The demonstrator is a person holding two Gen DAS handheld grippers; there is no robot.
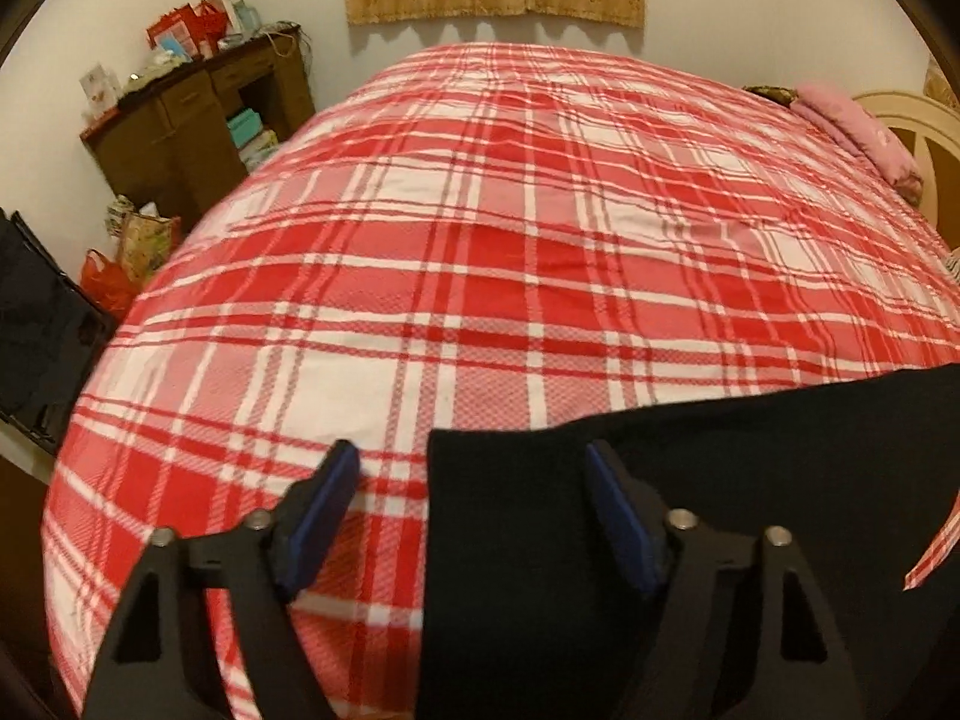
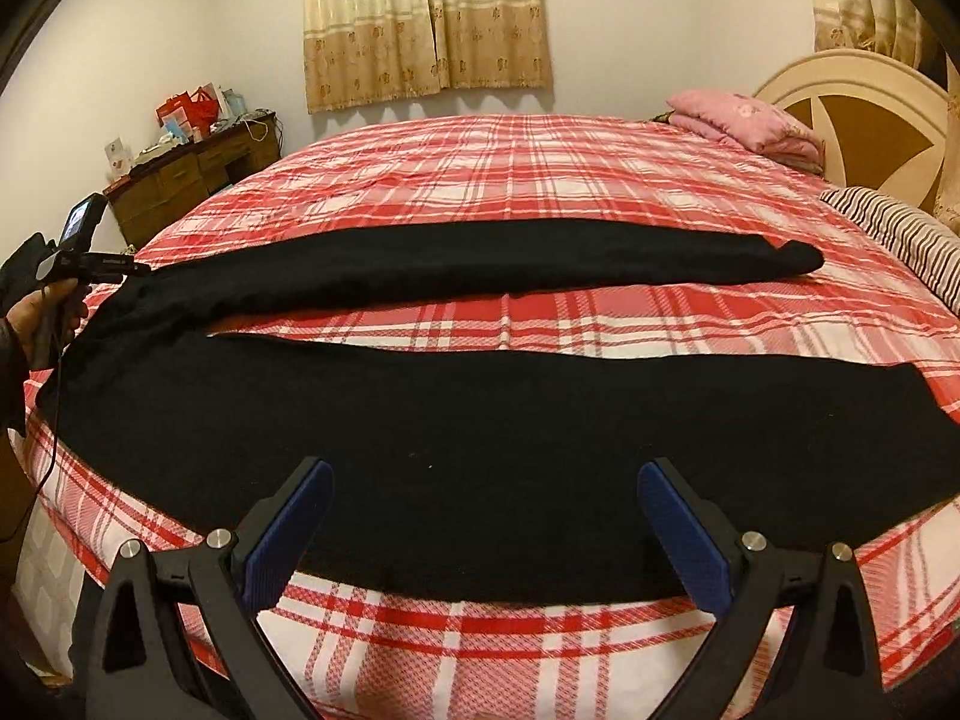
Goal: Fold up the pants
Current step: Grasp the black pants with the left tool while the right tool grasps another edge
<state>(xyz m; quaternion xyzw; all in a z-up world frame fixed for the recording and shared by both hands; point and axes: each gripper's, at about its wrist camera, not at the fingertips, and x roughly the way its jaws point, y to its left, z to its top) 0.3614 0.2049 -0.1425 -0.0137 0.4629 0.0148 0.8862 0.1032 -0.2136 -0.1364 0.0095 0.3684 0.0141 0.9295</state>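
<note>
Pants [image 2: 372,420], black, lie spread across the red plaid bed [image 2: 540,180], waist end at the left and two legs reaching right with a strip of cover between them. At far left a hand [image 2: 36,324] holds the left gripper [image 1: 474,468] over the waist edge, fingers apart, gripping nothing. Right gripper [image 2: 486,480] hovers released above the near leg.

Location: a home bedroom. Indicators: a large bed under a red-and-white plaid cotton cover [image 2: 540,180], a cream-and-brown round wooden headboard [image 2: 852,102], beige patterned fabric curtains [image 2: 426,18], a folded pink quilt [image 2: 744,120], a cluttered dark brown wooden desk [image 1: 198,114].
</note>
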